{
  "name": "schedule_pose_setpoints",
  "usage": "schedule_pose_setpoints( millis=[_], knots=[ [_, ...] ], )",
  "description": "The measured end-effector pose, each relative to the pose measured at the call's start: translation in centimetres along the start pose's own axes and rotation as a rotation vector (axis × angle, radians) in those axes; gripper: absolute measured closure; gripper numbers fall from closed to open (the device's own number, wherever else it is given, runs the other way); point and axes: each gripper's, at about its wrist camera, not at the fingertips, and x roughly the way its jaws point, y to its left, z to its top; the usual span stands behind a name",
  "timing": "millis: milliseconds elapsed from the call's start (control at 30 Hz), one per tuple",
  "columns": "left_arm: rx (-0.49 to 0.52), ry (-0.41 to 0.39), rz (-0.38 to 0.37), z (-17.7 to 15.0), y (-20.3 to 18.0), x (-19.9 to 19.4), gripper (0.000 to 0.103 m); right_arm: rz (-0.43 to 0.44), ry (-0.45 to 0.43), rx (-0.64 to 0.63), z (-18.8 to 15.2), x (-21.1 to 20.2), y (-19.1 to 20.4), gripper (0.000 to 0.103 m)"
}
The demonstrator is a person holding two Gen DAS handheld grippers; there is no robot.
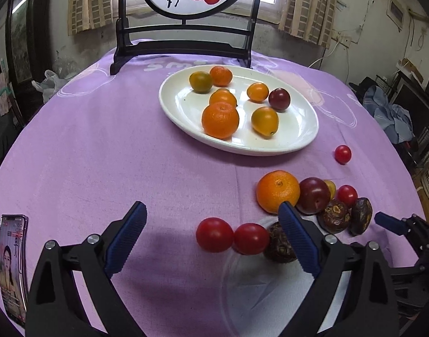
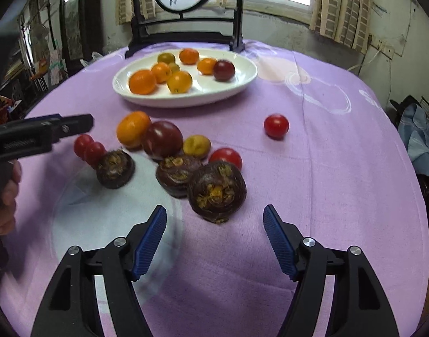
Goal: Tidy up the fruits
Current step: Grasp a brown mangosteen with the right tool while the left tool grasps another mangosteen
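A white oval plate (image 1: 186, 112) (image 2: 242, 81) holds several oranges, yellow tomatoes and a dark plum. Loose on the purple cloth lie an orange (image 1: 277, 191) (image 2: 132, 129), a plum (image 1: 313, 195) (image 2: 162, 139), two red tomatoes (image 1: 214, 234) (image 2: 86, 146), dark mangosteens (image 2: 216, 191) (image 1: 279, 245) and a lone red tomato (image 1: 343, 154) (image 2: 276, 125). My left gripper (image 1: 211, 221) is open, with the two red tomatoes between its fingers. My right gripper (image 2: 214, 219) is open, just short of the nearest mangosteen.
A phone (image 1: 13, 264) lies at the table's near left edge. A dark wooden screen stand (image 1: 183, 42) with a round painted panel stands behind the plate. A clear round disc (image 2: 107, 210) lies on the cloth under the near fruits.
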Motion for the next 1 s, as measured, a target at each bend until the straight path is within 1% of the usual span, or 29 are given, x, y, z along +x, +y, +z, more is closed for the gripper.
schedule_pose_setpoints(
  millis=[100, 200, 300, 333, 367, 467, 567, 700, 767, 833, 867, 900, 1000],
  knots=[
    [0.011, -0.018, 0.020, 0.1, 0.0, -0.2, 0.011, -0.005, 0.037, 0.031, -0.1, 1.2, -0.6, 0.031],
    [0.000, -0.022, 0.028, 0.2, 0.5, -0.3, 0.011, 0.002, 0.025, 0.045, -0.1, 1.6, -0.8, 0.032],
    [-0.002, -0.011, 0.033, 0.3, 0.6, -0.1, 0.011, -0.008, 0.001, 0.062, 0.4, 1.9, -0.8, 0.044],
    [0.005, -0.008, 0.034, 0.3, 0.5, 0.0, 0.011, -0.004, -0.008, 0.063, 0.5, 2.0, -0.8, 0.055],
    [0.011, -0.006, 0.035, 0.2, 0.5, 0.0, 0.011, 0.002, -0.013, 0.062, 0.7, 2.0, -0.7, 0.060],
    [0.021, -0.003, 0.033, 0.2, 0.4, 0.0, 0.011, 0.012, -0.013, 0.087, 0.7, 1.4, -1.1, 0.060],
    [0.037, 0.004, 0.025, 0.0, 0.4, -0.2, 0.011, 0.012, -0.039, 0.109, 0.6, 0.3, -1.8, 0.060],
    [0.098, 0.026, 0.016, -0.8, 0.0, -0.3, 0.011, 0.007, -0.055, 0.132, 0.6, -0.6, -2.5, 0.060],
    [0.134, 0.018, 0.003, -1.3, -0.1, -0.7, 0.011, 0.004, -0.051, 0.125, 0.6, -0.6, -2.4, 0.060],
    [0.188, -0.031, 0.053, -1.7, -0.3, -1.2, 0.011, 0.003, -0.049, 0.115, 0.6, -0.5, -2.1, 0.060],
    [0.217, -0.042, 0.079, -1.9, -0.4, -1.3, 0.011, 0.002, -0.051, 0.111, 0.6, -0.6, -2.0, 0.060],
    [0.239, -0.033, 0.094, -2.1, -0.4, -1.2, 0.011, 0.001, -0.054, 0.106, 0.6, -0.7, -1.8, 0.060],
    [0.257, 0.009, 0.077, -2.4, -0.1, -0.8, 0.011, -0.003, -0.060, 0.105, 0.6, -0.8, -1.7, 0.060]
  ],
)
